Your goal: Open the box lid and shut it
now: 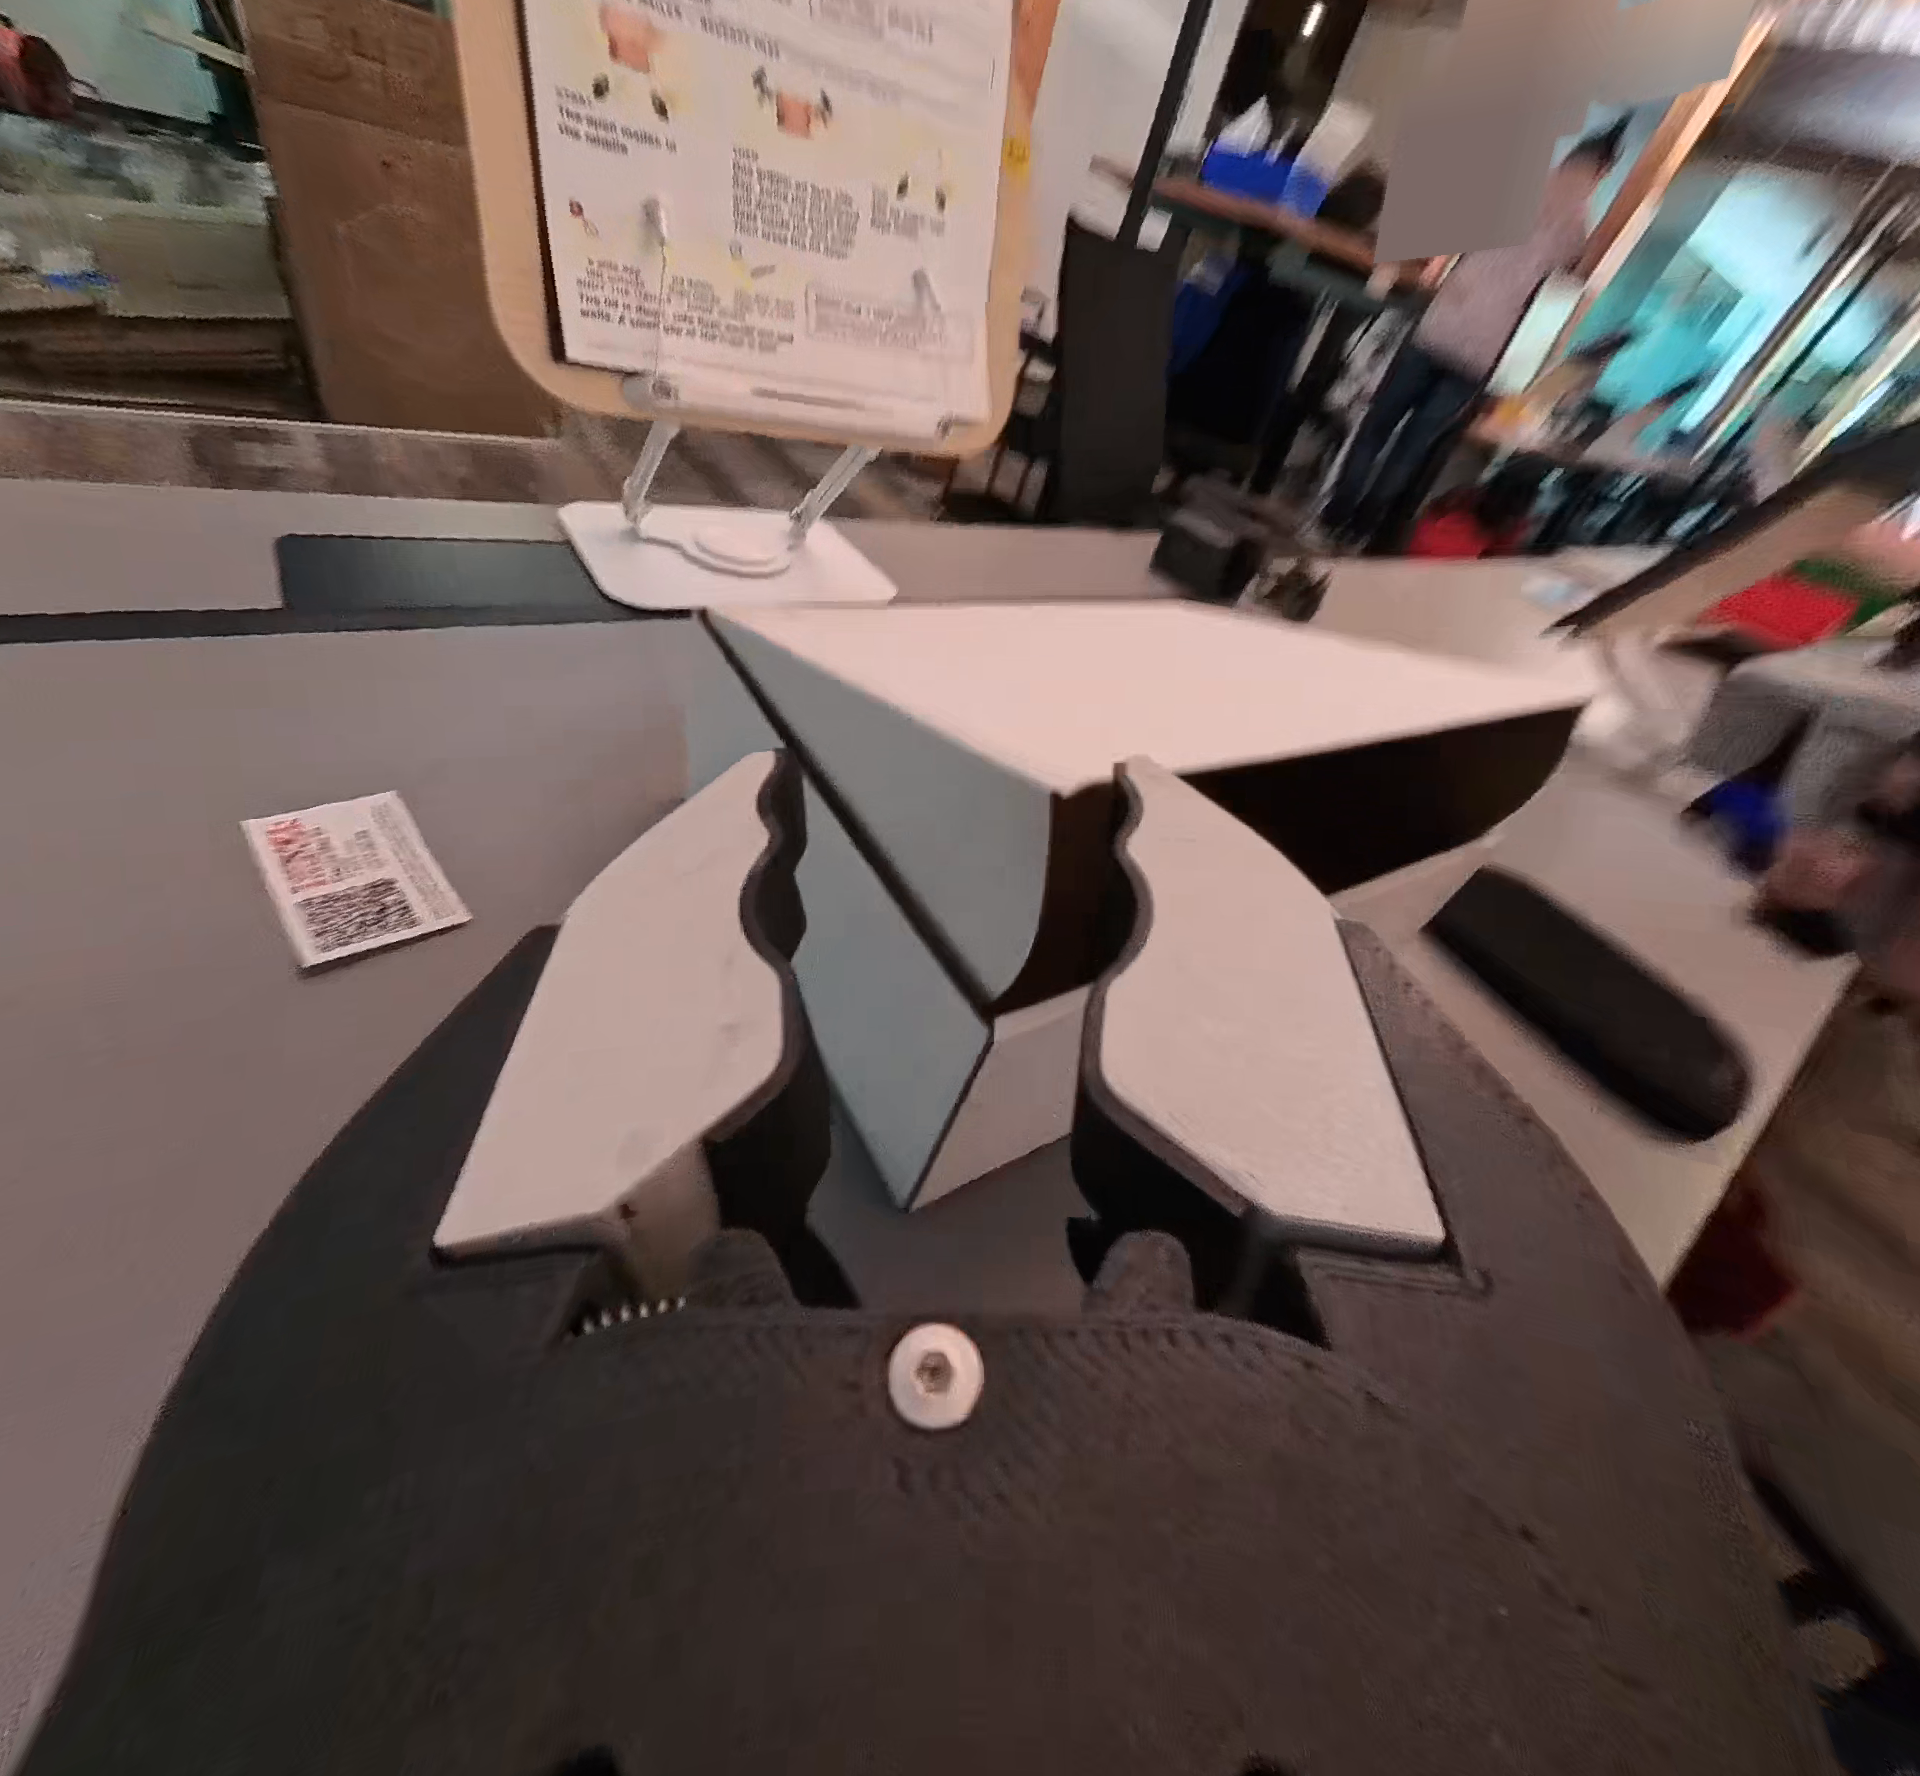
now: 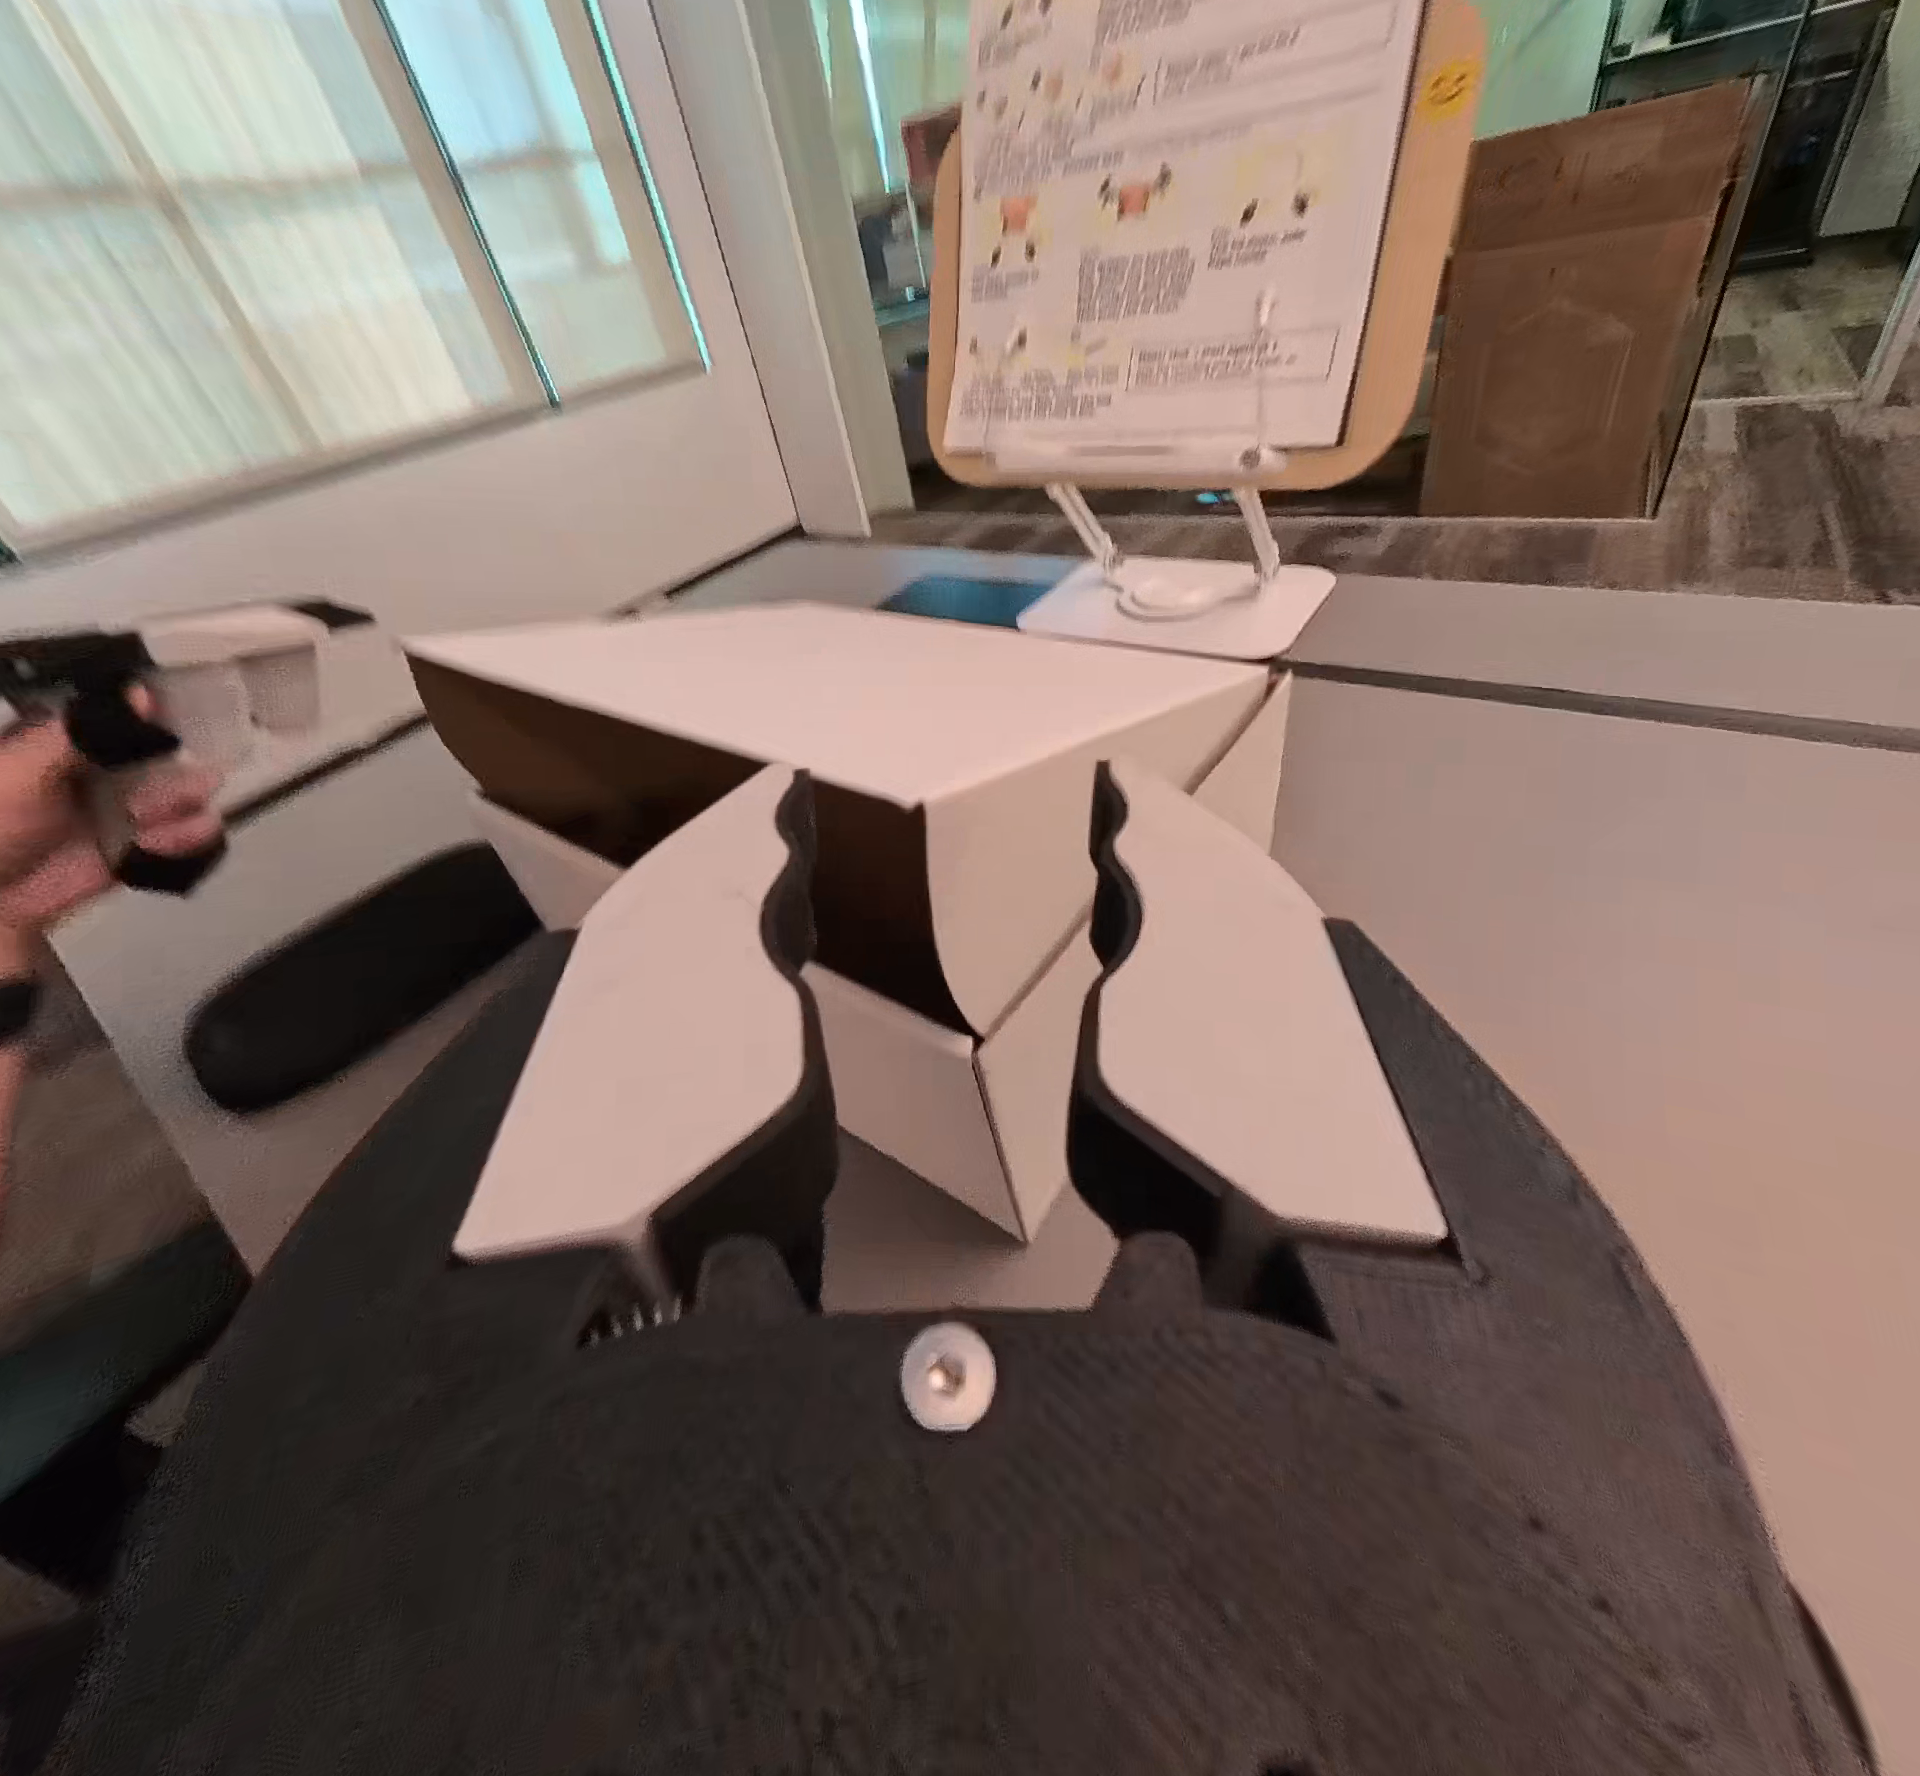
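Note:
A white cardboard box stands on the table, and its hinged lid (image 1: 1143, 677) is raised at the front, showing a dark gap above the box base (image 1: 1029, 1082). My left gripper (image 1: 951, 781) holds the lid's front left corner, one finger against the side flap and one against the front flap. In the right wrist view the lid (image 2: 831, 687) is tilted up over the base (image 2: 904, 1092). My right gripper (image 2: 945, 776) holds the front right corner the same way. A hand with the left gripper (image 2: 187, 718) shows at the far left of that view.
A document stand (image 1: 758, 116) with a printed sheet stands just behind the box, and also shows in the right wrist view (image 2: 1195, 168). A black wrist pad (image 1: 1590, 999) lies in front of the box. A small printed card (image 1: 353, 879) lies on the grey table (image 1: 312, 739) to the left.

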`<state>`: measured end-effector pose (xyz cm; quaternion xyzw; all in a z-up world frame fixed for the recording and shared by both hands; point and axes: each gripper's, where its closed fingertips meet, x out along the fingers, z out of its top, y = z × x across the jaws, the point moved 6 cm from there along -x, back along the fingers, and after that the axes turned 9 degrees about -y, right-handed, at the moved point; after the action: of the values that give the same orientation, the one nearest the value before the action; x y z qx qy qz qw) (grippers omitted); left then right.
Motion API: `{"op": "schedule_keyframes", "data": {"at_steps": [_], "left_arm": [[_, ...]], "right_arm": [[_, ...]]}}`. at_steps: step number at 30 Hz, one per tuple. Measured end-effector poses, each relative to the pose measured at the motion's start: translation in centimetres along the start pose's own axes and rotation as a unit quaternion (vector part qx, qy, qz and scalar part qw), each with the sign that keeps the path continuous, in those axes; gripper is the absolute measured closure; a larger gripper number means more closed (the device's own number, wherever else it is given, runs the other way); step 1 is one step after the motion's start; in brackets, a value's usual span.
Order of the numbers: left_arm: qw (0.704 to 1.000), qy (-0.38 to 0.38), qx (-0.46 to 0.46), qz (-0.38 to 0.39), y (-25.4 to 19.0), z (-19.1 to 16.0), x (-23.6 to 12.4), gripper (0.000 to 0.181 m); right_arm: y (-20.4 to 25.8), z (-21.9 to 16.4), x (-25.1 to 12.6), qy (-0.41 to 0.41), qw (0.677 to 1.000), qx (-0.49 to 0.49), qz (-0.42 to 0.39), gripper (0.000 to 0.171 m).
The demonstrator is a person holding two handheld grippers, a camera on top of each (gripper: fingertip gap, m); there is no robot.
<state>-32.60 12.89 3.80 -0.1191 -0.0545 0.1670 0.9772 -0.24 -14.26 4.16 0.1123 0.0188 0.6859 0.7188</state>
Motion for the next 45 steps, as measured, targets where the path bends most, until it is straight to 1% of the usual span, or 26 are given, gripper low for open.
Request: {"op": "schedule_keyframes", "data": {"at_steps": [1, 3, 4, 6, 8, 9, 10, 11, 12, 13, 14, 16, 18, 21, 24, 29, 32, 34, 38, 45], "left_arm": [[0.999, -0.018, -0.032, -0.011, 0.3, 0.7, -0.2, 0.123], [0.994, -0.045, -0.089, -0.033, 1.1, 1.7, -0.1, 0.116], [0.992, -0.045, -0.111, -0.037, 1.6, 1.8, 0.3, 0.113], [0.988, -0.022, -0.143, -0.055, 2.4, 1.5, 1.7, 0.109], [0.982, 0.012, -0.173, -0.08, 3.1, 1.3, 3.5, 0.104], [0.981, 0.017, -0.174, -0.088, 3.8, 1.6, 4.5, 0.106], [0.982, 0.014, -0.166, -0.083, 5.0, 2.2, 5.6, 0.112], [0.986, 0.014, -0.152, -0.07, 6.4, 2.7, 6.7, 0.118], [0.989, 0.027, -0.135, -0.06, 7.8, 2.8, 7.8, 0.117], [0.988, 0.053, -0.132, -0.055, 9.0, 2.5, 9.1, 0.113], [0.984, 0.088, -0.144, -0.061, 9.9, 1.8, 10.5, 0.108], [0.963, 0.147, -0.201, -0.099, 11.0, 0.0, 13.0, 0.098], [0.938, 0.182, -0.265, -0.128, 11.6, -1.4, 15.1, 0.098], [0.924, 0.224, -0.286, -0.117, 12.4, -3.3, 17.3, 0.092], [0.907, 0.263, -0.305, -0.124, 12.1, -4.2, 18.4, 0.089], [0.898, 0.306, -0.289, -0.129, 11.2, -5.1, 19.5, 0.09], [0.892, 0.307, -0.299, -0.142, 10.6, -5.2, 20.0, 0.092], [0.889, 0.309, -0.306, -0.143, 10.2, -5.5, 20.3, 0.092], [0.898, 0.323, -0.265, -0.137, 9.8, -5.6, 20.3, 0.094], [0.902, 0.317, -0.258, -0.139, 9.7, -5.6, 20.2, 0.093]], "right_arm": [[-0.4, 0.4, -0.1, -0.017, 1.0, 0.025, 0.003, 0.117], [-1.0, 0.9, 0.1, -0.042, 0.996, 0.08, 0.017, 0.115], [-1.5, 1.0, 0.6, -0.05, 0.993, 0.108, 0.019, 0.113], [-2.5, 0.5, 1.9, -0.034, 0.988, 0.148, 0.021, 0.107], [-3.6, -0.3, 3.7, -0.006, 0.983, 0.179, 0.03, 0.104], [-4.2, -0.5, 4.7, 0.008, 0.98, 0.192, 0.041, 0.101], [-5.1, -0.6, 5.6, 0.021, 0.978, 0.2, 0.054, 0.1], [-6.4, -0.6, 6.6, 0.033, 0.978, 0.201, 0.049, 0.1], [-8.0, -0.6, 7.5, 0.042, 0.98, 0.19, 0.034, 0.101], [-9.5, -0.8, 8.4, 0.051, 0.983, 0.175, 0.022, 0.101], [-10.8, -1.2, 9.3, 0.068, 0.981, 0.179, 0.014, 0.1], [-12.3, -2.7, 11.3, 0.119, 0.965, 0.231, 0.019, 0.094], [-12.8, -4.2, 13.3, 0.159, 0.939, 0.301, 0.041, 0.089], [-13.1, -5.4, 15.6, 0.191, 0.911, 0.362, 0.05, 0.085], [-13.4, -6.2, 17.0, 0.233, 0.908, 0.347, 0.031, 0.084], [-13.0, -6.1, 18.1, 0.266, 0.896, 0.352, 0.04, 0.085], [-12.6, -6.6, 18.3, 0.293, 0.889, 0.349, 0.048, 0.087], [-12.0, -6.6, 18.6, 0.289, 0.882, 0.367, 0.062, 0.088], [-11.9, -6.7, 18.6, 0.288, 0.884, 0.364, 0.06, 0.088], [-12.2, -6.8, 18.2, 0.263, 0.882, 0.384, 0.074, 0.088]]}}
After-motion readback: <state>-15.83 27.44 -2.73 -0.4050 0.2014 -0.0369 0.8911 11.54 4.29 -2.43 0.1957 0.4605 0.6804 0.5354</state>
